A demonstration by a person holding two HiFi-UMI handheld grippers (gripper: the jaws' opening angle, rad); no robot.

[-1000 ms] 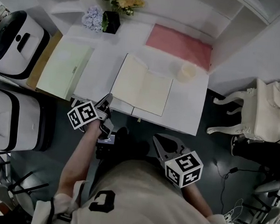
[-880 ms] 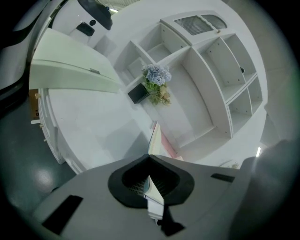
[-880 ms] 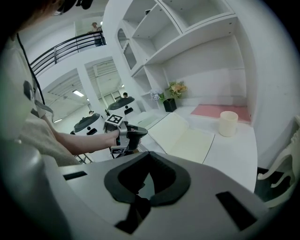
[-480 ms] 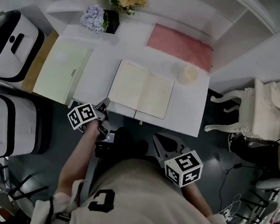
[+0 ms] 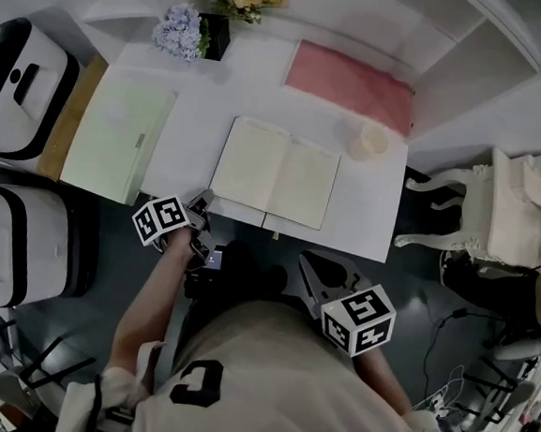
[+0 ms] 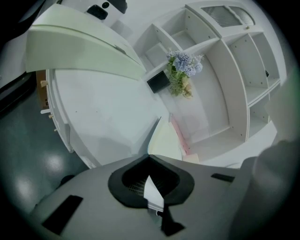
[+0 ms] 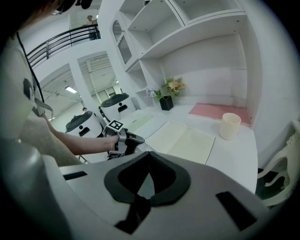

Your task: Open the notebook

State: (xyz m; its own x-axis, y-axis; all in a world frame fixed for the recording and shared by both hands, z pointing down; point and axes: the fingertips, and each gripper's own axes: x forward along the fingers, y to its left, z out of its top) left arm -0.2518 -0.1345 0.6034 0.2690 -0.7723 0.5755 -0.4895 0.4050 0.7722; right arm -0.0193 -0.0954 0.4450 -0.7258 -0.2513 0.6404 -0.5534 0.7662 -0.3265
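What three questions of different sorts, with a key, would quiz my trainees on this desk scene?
1. True or false: the cream-paged notebook on the white desk lies closed.
2. Which stands nearest the notebook's right page? A the round cream cup; B the black flower pot; C the pale green book.
3. Fill the gap: the jaws of the left gripper are ____ (open or shut).

Key: 1 false, it lies open and flat. 2 A. 3 shut, with nothing held.
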